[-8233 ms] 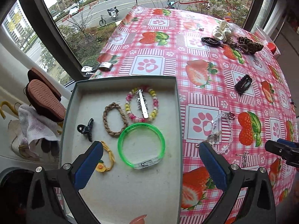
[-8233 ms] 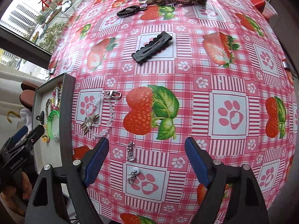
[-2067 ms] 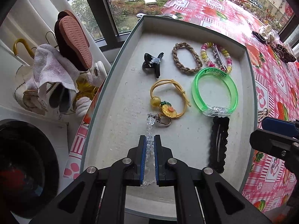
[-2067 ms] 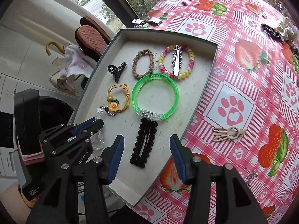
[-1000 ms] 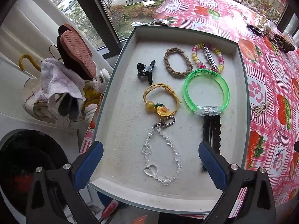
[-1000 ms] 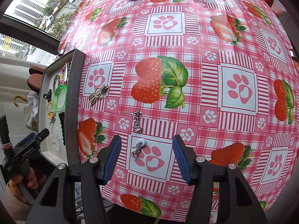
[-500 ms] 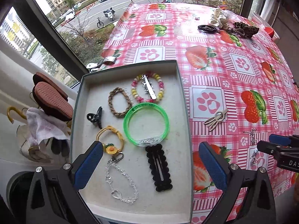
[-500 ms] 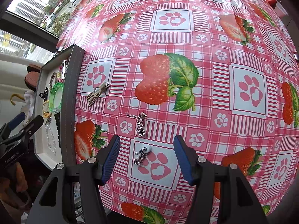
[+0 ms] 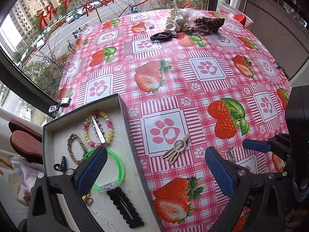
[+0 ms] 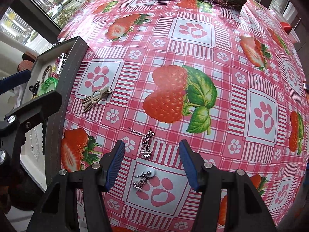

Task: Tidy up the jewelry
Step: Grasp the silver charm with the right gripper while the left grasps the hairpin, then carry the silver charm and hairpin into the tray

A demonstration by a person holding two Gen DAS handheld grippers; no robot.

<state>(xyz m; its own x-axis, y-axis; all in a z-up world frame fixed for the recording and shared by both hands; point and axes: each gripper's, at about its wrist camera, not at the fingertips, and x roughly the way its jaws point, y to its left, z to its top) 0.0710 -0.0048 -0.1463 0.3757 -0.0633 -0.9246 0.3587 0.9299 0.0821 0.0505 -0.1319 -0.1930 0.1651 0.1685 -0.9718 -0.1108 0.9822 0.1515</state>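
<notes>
A grey tray (image 9: pixel 123 116) at the table's left edge holds a green bangle (image 9: pixel 118 164), a beaded bracelet (image 9: pixel 108 127), a braided band (image 9: pixel 72 147), a black scalloped clip (image 9: pixel 125 208) and a clear bead chain (image 9: pixel 100 217). A beige hair clip (image 9: pixel 176 148) lies on the tablecloth right of the tray, also in the right wrist view (image 10: pixel 96 97). My left gripper (image 9: pixel 154 171) is open above the tray's right edge. My right gripper (image 10: pixel 151 163) is open over two silver earrings: one (image 10: pixel 145 145) lies between its fingertips, one (image 10: pixel 143 178) nearer.
The strawberry-print tablecloth (image 9: pixel 193 81) covers the table. At the far edge lie a black coil hair tie (image 9: pixel 162 36), a white scrunchie (image 9: pixel 174 22) and a leopard-print clip (image 9: pixel 209 24). A window runs along the left; shoes (image 9: pixel 25 145) sit below the tray.
My left gripper has swung right, away from the tray's middle toward the beige hair clip. My right gripper has moved closer over the silver earrings. Both stay open.
</notes>
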